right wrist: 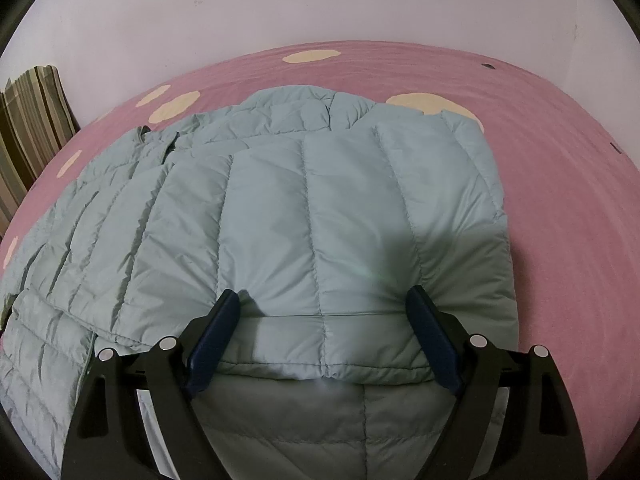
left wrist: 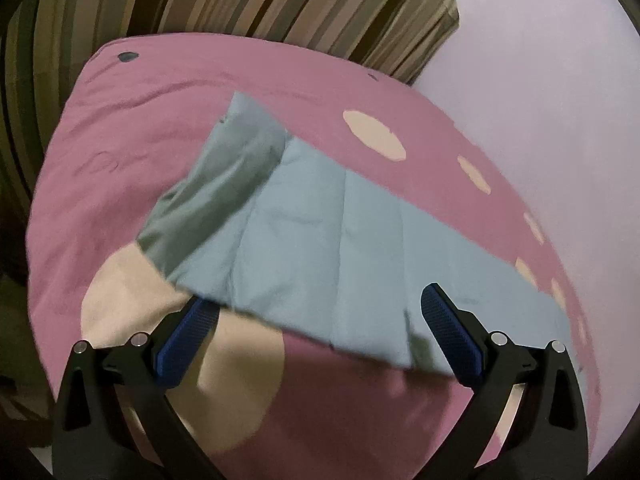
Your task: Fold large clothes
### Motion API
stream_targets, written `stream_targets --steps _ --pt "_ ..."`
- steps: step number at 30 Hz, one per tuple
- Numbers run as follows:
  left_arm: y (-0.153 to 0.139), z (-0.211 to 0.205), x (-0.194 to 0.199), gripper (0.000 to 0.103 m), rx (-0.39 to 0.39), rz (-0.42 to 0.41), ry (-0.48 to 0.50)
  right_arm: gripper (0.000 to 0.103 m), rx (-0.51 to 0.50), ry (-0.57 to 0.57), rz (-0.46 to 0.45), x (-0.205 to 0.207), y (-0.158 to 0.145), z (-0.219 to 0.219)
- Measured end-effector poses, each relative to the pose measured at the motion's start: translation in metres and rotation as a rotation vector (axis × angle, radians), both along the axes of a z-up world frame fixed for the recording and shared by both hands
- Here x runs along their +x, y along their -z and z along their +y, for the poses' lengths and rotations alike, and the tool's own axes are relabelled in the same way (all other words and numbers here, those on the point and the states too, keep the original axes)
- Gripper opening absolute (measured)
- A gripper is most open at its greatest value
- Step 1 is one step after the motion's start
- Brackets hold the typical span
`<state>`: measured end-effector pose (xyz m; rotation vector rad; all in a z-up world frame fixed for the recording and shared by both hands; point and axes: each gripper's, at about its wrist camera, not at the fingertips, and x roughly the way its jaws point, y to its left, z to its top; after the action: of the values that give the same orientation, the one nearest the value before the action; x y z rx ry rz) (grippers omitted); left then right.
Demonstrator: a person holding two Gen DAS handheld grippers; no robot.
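Note:
A light blue quilted puffer jacket [right wrist: 304, 208] lies spread on a pink bed sheet [right wrist: 560, 200]; it also shows in the left wrist view [left wrist: 320, 240], blurred. My right gripper [right wrist: 324, 300] is open, its fingers straddling a folded edge of the jacket, pressed down onto it. My left gripper [left wrist: 316, 312] is open just above the jacket's near edge, its left finger [left wrist: 188, 340] over the sheet and its right finger [left wrist: 448, 332] over the fabric. Nothing is held in either.
The pink sheet [left wrist: 120, 184] has cream cloud-shaped patches [left wrist: 374, 136]. A striped brown and green curtain [left wrist: 200, 0] hangs behind the bed. A pale wall [right wrist: 320, 0] borders the far side of the bed.

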<state>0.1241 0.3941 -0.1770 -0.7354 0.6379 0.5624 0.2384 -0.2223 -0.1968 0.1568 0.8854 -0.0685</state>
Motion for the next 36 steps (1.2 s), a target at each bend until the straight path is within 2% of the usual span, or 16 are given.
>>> stream_targets --steps 1,3,7,9,13,14,16,19,26,32,36 --pt "0.000 0.004 0.000 0.100 -0.012 -0.022 -0.013 0.084 0.000 -0.001 0.000 0.000 0.000 0.000" --pt "0.000 0.012 -0.002 0.093 -0.045 -0.060 -0.048 0.084 -0.001 -0.001 -0.001 0.000 0.000 0.000" --pt "0.004 0.025 -0.009 0.058 -0.080 -0.110 -0.074 0.084 0.000 -0.002 0.000 0.000 0.000 0.000" --pt "0.006 0.029 -0.010 0.049 -0.081 -0.114 -0.077 0.084 0.000 -0.002 -0.001 0.000 0.000 0.000" --pt "0.004 0.034 -0.005 0.018 -0.072 -0.108 -0.062 0.084 0.000 -0.002 -0.001 0.000 0.000 0.000" --pt "0.003 0.036 -0.003 0.013 -0.069 -0.107 -0.058 0.084 0.000 -0.002 -0.001 0.000 0.000 0.000" --pt "-0.002 0.034 0.000 0.010 -0.039 -0.097 -0.050 0.084 0.000 -0.002 -0.001 0.000 0.000 0.000" --pt "-0.019 0.022 0.008 0.007 0.047 -0.092 -0.016 0.084 0.000 -0.002 -0.001 -0.001 0.000 0.000" --pt "-0.071 -0.041 0.042 0.005 0.166 -0.170 0.155 0.084 0.004 -0.002 -0.003 -0.001 0.000 0.001" --pt "-0.104 -0.148 0.096 0.005 0.224 -0.218 0.400 0.084 0.018 -0.001 -0.007 0.001 0.000 -0.003" --pt "-0.109 -0.222 0.127 0.005 0.246 -0.215 0.558 0.084 0.028 0.002 -0.010 0.001 0.001 -0.004"
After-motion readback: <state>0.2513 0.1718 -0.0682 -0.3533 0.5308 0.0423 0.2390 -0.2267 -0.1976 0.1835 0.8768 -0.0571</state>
